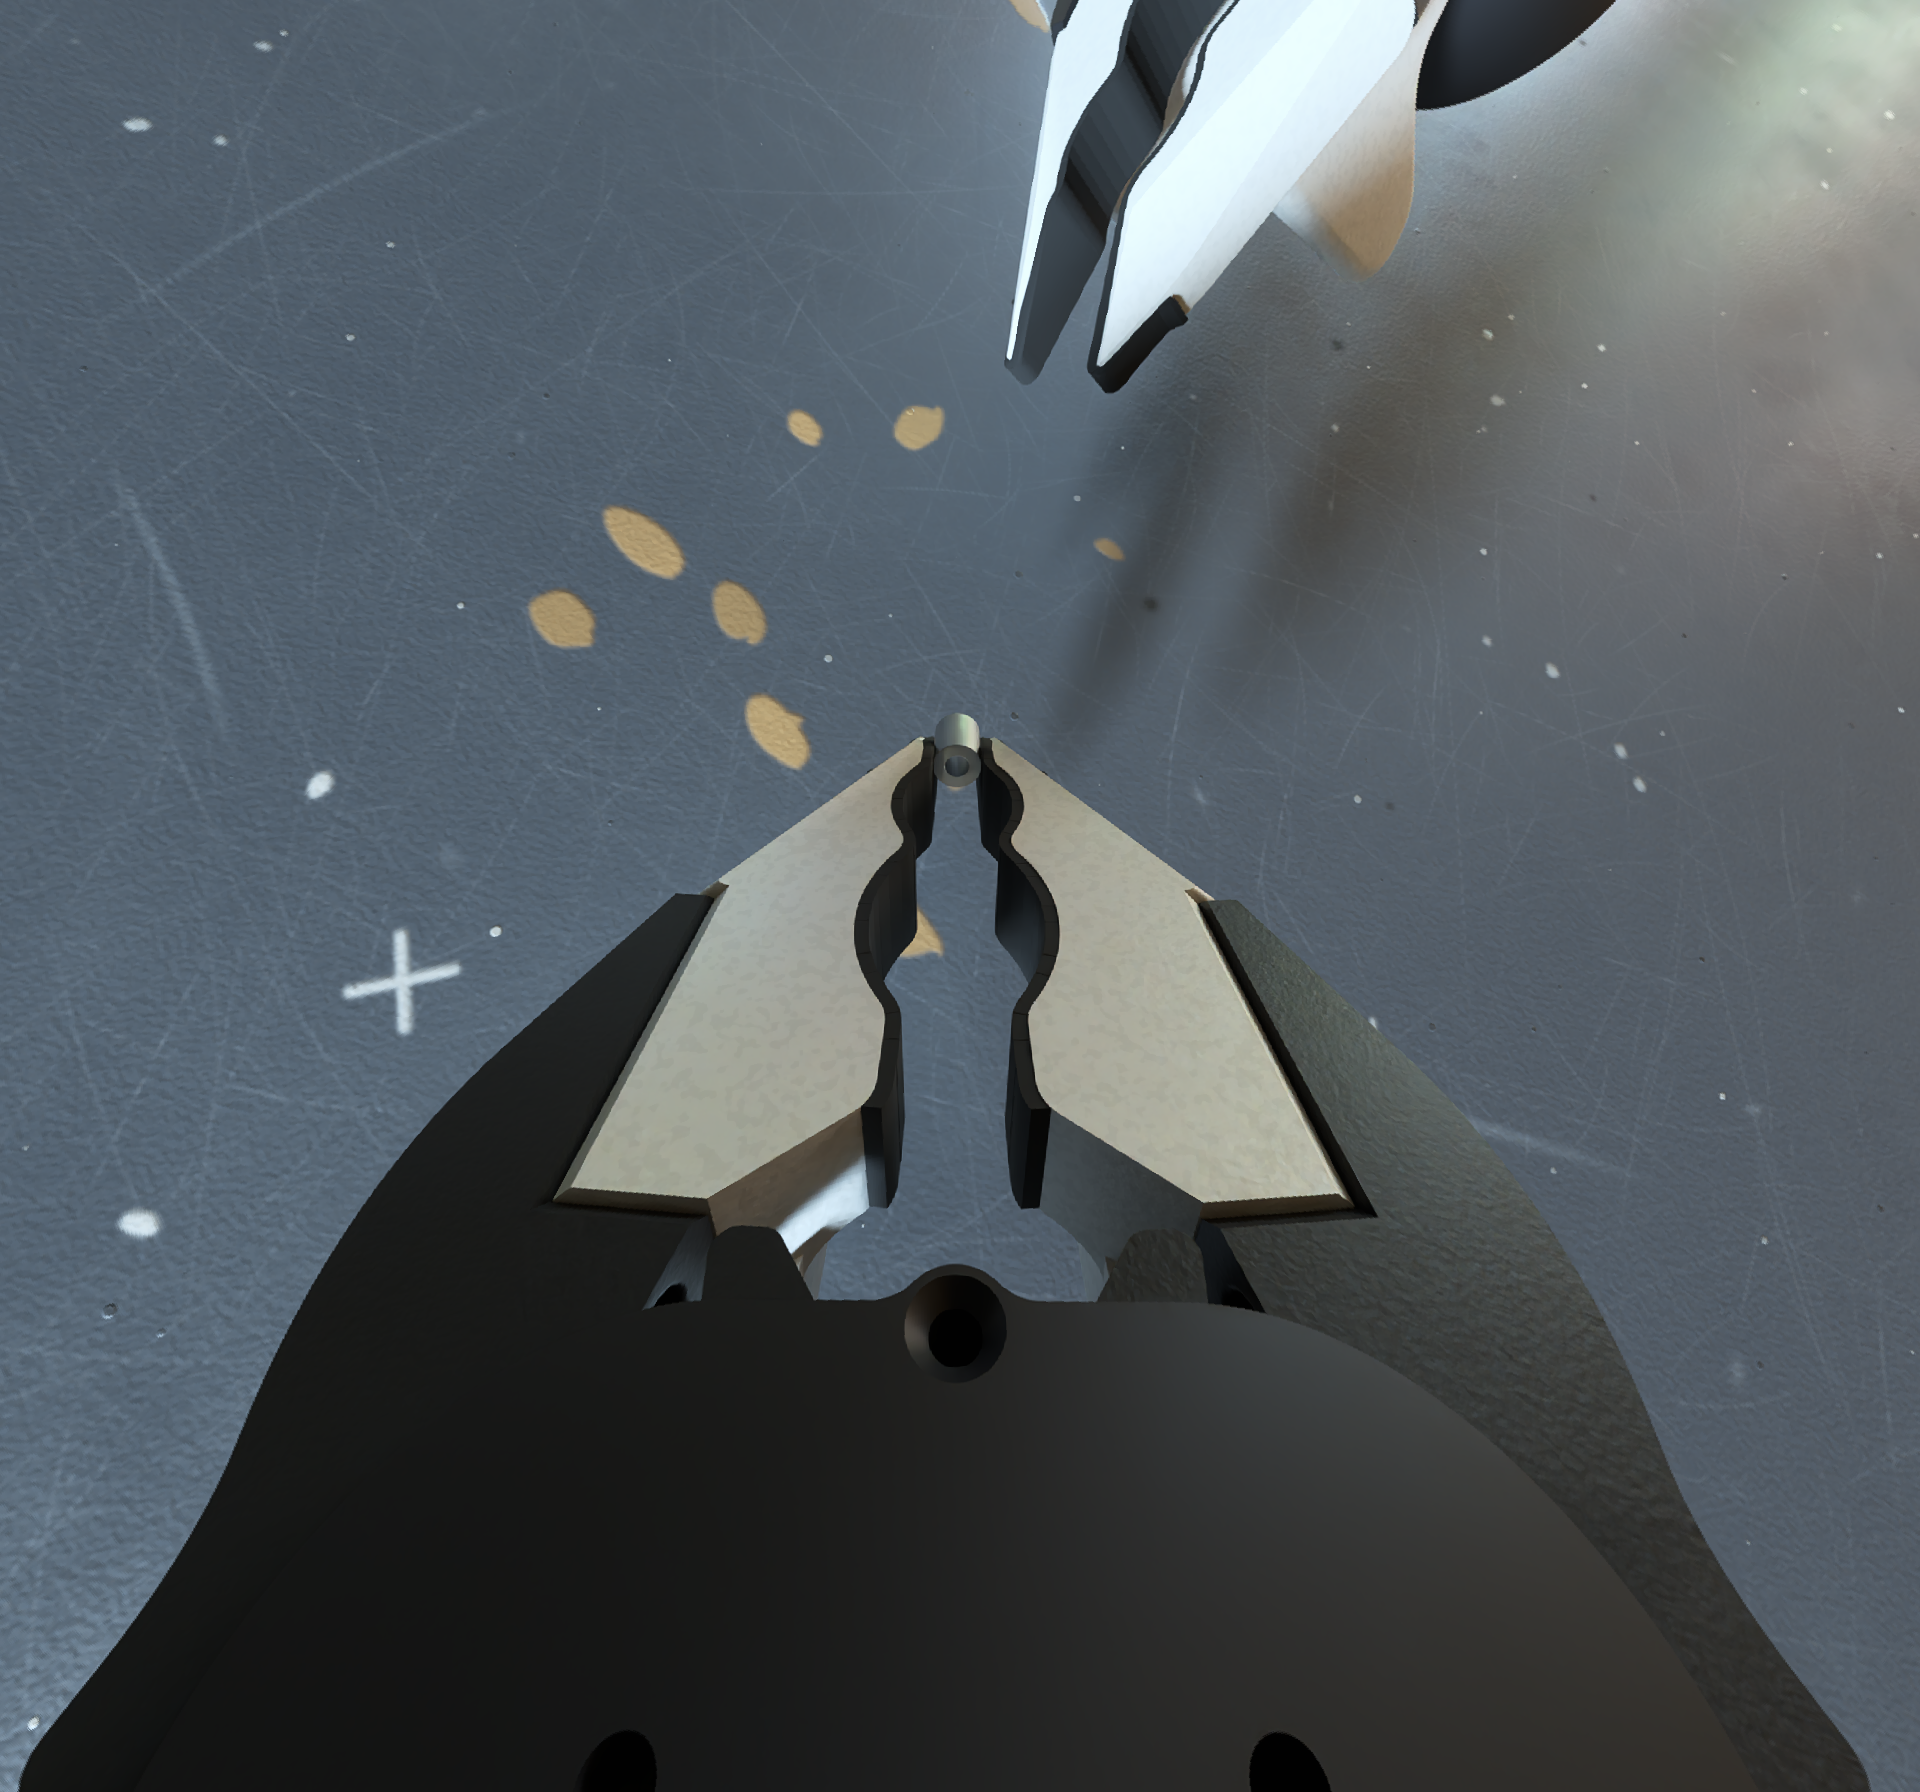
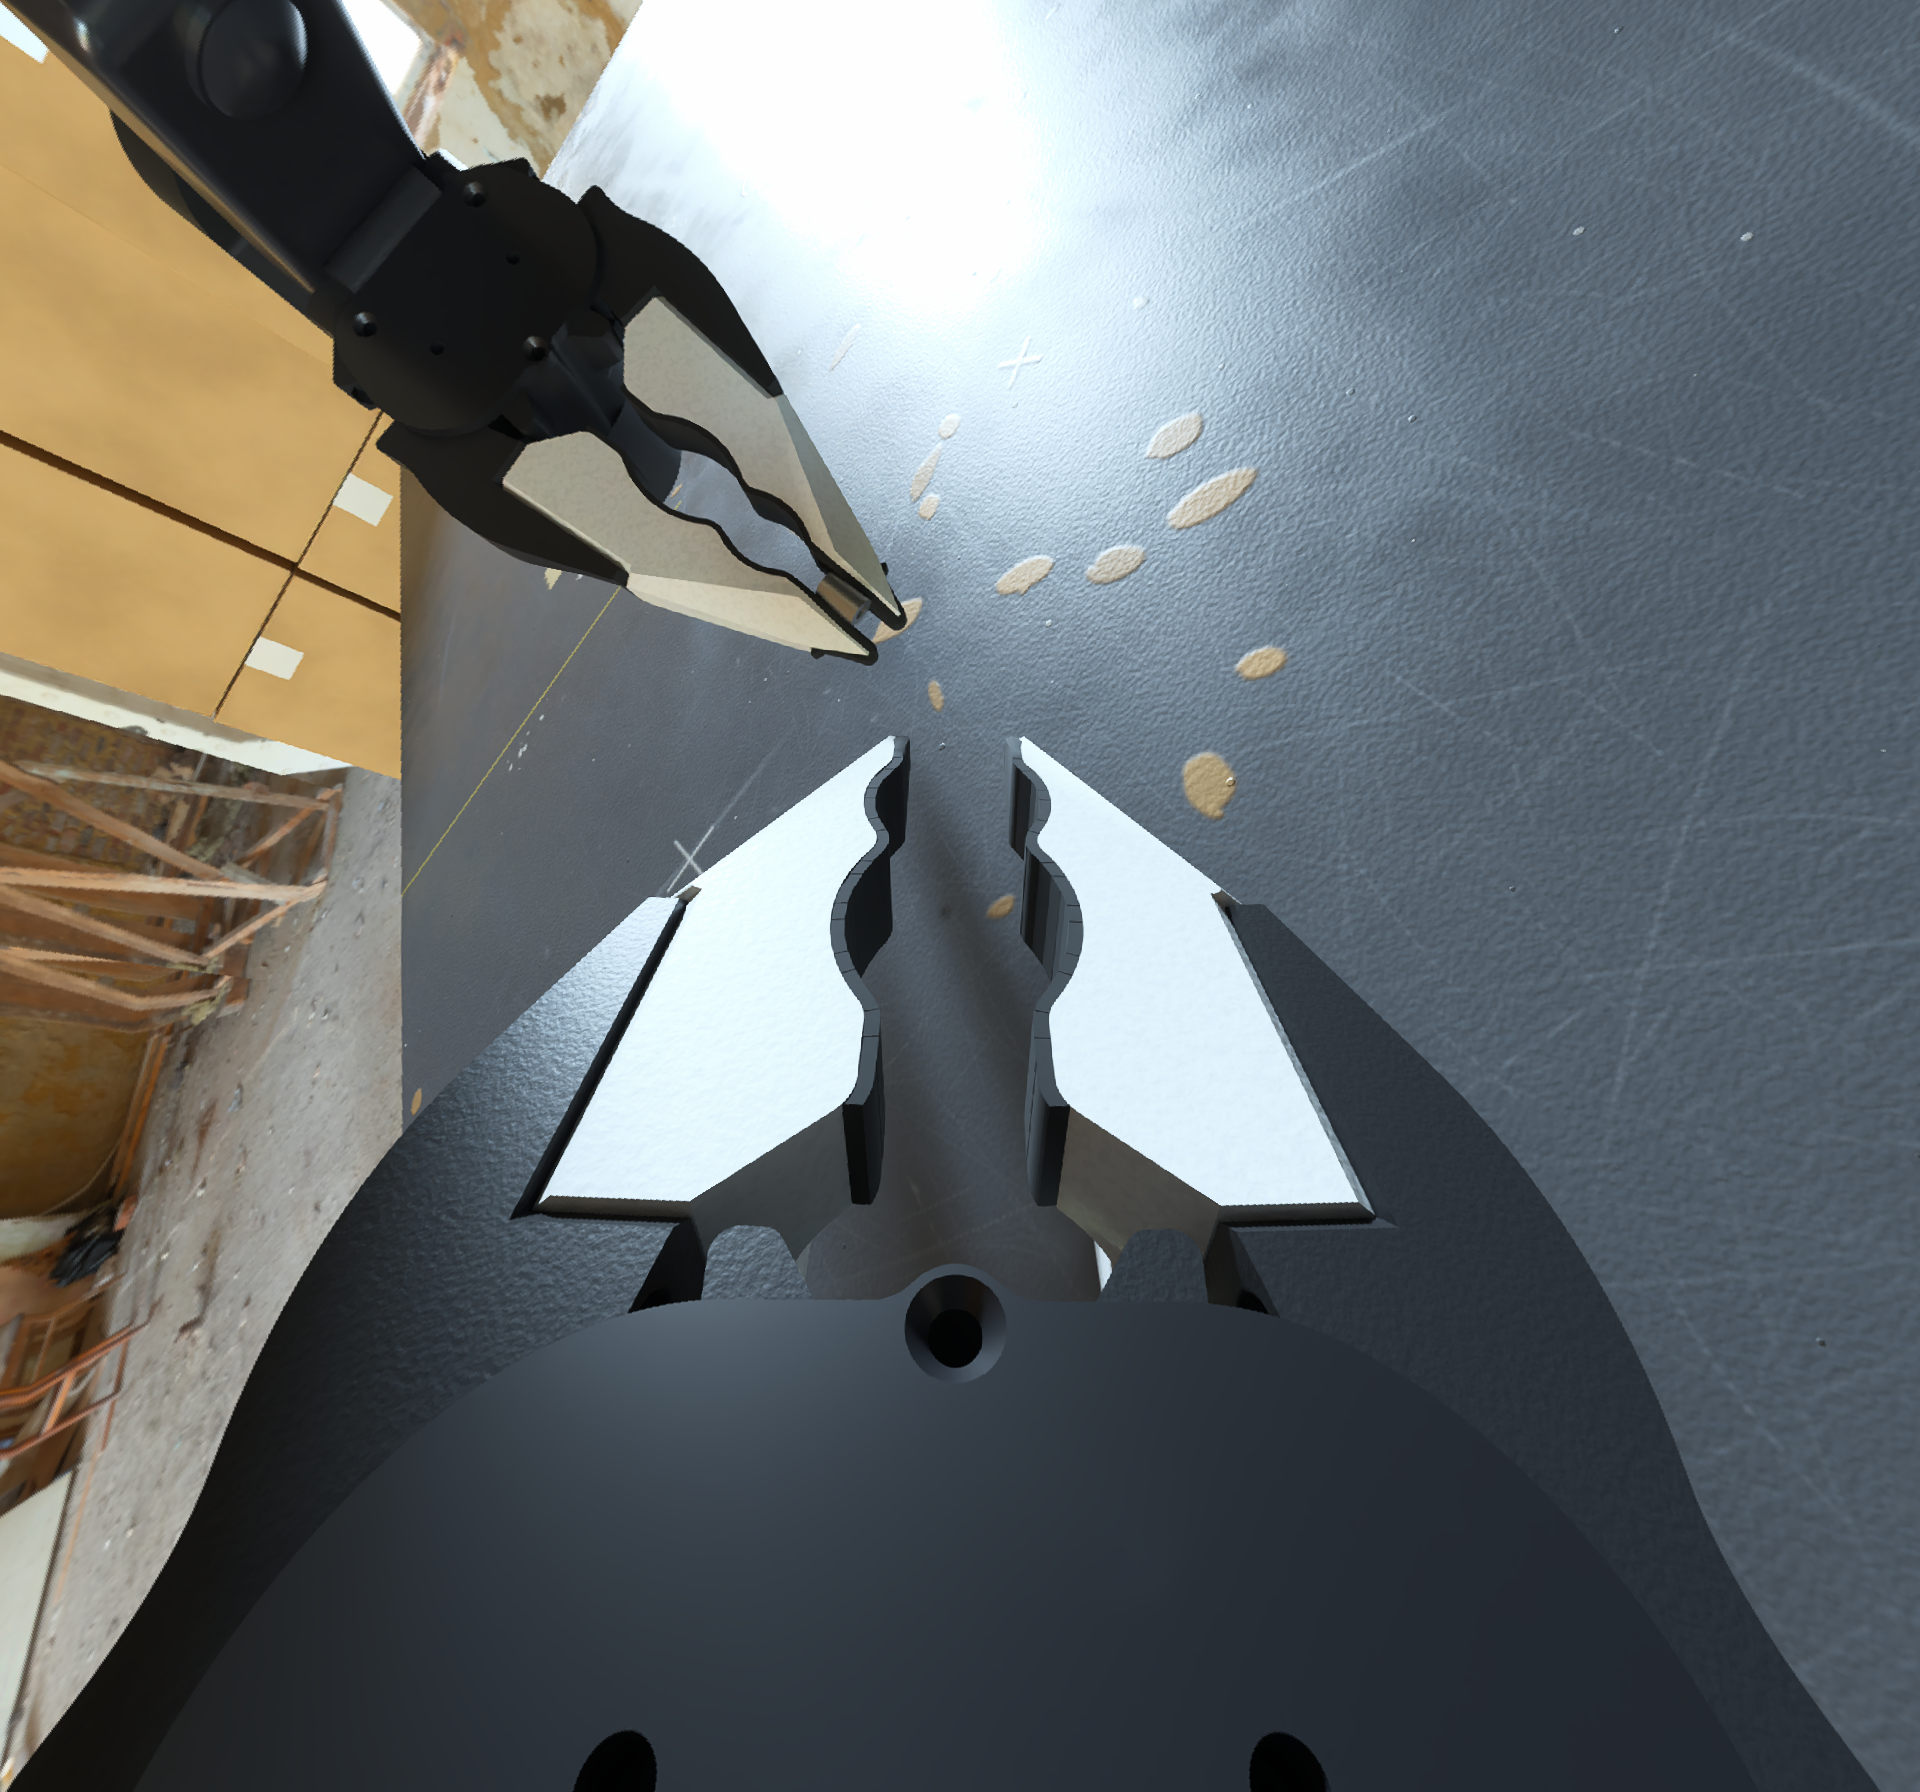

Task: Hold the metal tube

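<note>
The left gripper (image 1: 957,766) pinches the metal tube (image 1: 957,763) at centre frame — the hold looks achieved; the right gripper (image 2: 958,755) hovers, fingers parted, empty.

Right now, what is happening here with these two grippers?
The left gripper holds a small metal tube pinched between its fingertips, just above a dark grey table speckled with tan and white paint spots. The tube's open end faces the left wrist camera. The right gripper hangs close by with its jaws apart and nothing between them; it points toward the tube but does not touch it. So the tube is held by one gripper only at this moment.
</note>
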